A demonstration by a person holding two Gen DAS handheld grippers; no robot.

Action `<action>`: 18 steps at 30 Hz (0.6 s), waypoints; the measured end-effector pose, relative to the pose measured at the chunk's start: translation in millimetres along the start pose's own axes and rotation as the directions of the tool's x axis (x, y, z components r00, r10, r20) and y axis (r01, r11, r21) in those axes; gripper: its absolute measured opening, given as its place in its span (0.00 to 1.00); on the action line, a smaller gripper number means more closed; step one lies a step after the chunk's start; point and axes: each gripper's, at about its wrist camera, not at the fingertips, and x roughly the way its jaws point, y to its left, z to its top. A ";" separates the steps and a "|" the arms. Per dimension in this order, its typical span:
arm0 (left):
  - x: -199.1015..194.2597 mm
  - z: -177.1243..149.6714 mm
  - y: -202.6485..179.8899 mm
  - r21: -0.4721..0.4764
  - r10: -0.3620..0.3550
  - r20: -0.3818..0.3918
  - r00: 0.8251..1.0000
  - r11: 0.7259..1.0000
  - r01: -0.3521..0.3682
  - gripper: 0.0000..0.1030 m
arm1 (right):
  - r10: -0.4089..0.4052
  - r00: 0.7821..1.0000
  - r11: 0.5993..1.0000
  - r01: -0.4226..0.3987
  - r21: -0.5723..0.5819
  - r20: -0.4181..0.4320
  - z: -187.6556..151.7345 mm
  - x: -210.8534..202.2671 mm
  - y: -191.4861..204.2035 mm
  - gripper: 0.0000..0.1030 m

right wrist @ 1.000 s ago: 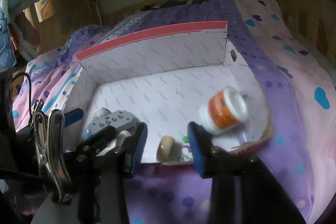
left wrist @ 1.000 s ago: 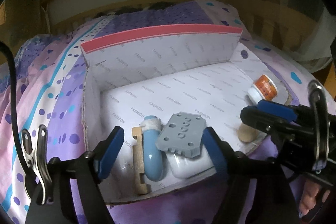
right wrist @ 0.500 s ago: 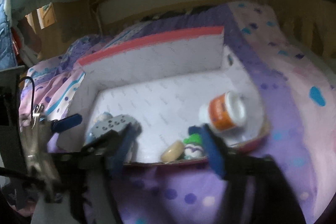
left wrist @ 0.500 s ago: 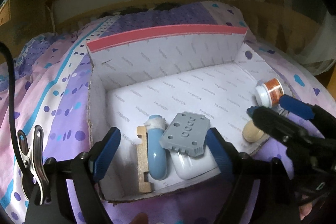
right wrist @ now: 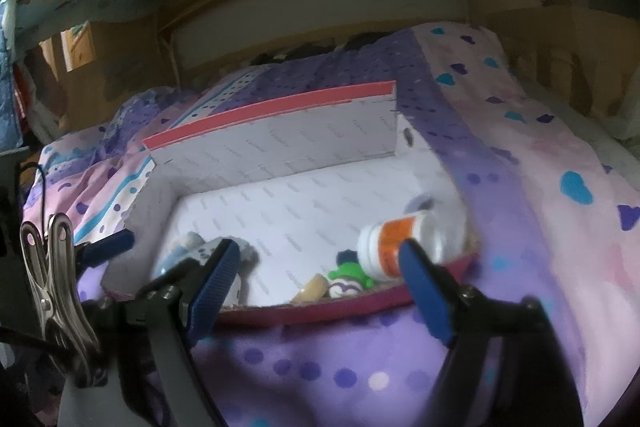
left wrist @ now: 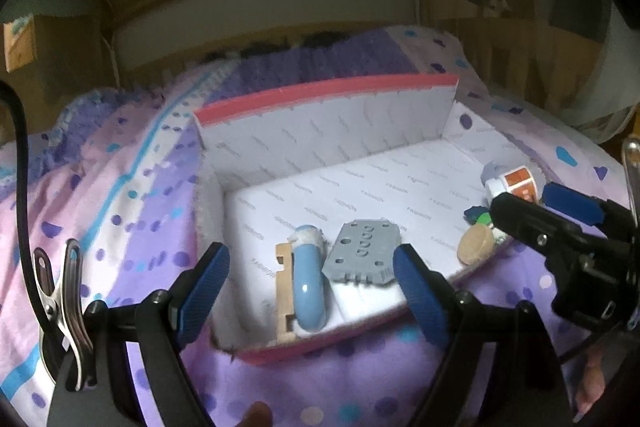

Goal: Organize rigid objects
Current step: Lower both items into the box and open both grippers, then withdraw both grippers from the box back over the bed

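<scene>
Nearby, an orange-labelled bottle (right wrist: 404, 239) lies beside a green toy (right wrist: 350, 273) in the box (right wrist: 280, 151).

Box: a low cardboard box (right wrist: 280, 151) with red rim lies open on a purple dotted blanket (right wrist: 540, 163), in the middle of the frame.
Bottle: a white bottle with orange label (right wrist: 400, 239) lies on its side at the box's right end.
Small things: a green and purple toy (right wrist: 348, 277) and a beige piece (right wrist: 312, 287) lie at the near wall.
Left corner: a grey plate (right wrist: 208, 251), blurred.
Right gripper (right wrist: 316, 273): blue pads stand wide apart, nothing between them, at the lower frame.
</scene>
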 end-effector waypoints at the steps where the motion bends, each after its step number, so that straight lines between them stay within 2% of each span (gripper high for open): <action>1: -3.8 -1.0 -0.8 0.005 0.003 0.011 1.000 1.000 -0.004 0.85 | -0.002 1.000 1.000 0.002 0.007 0.002 -0.9 -4.0 -0.6 0.81; 5: -15.2 -5.6 -2.5 0.018 0.004 0.026 1.000 1.000 -0.005 0.85 | 0.004 1.000 1.000 -0.005 0.024 0.004 -5.9 -19.5 0.2 0.81; 10: -26.0 -15.8 -1.2 0.002 -0.071 -0.021 0.997 0.997 0.071 0.85 | 0.019 1.000 0.999 -0.018 0.044 -0.021 -14.2 -35.1 1.4 0.81; 18: -50.9 -34.9 -4.8 -0.011 -0.075 -0.031 0.997 0.997 0.074 0.85 | 0.048 0.993 0.996 -0.040 0.074 -0.107 -38.7 -60.8 2.7 0.81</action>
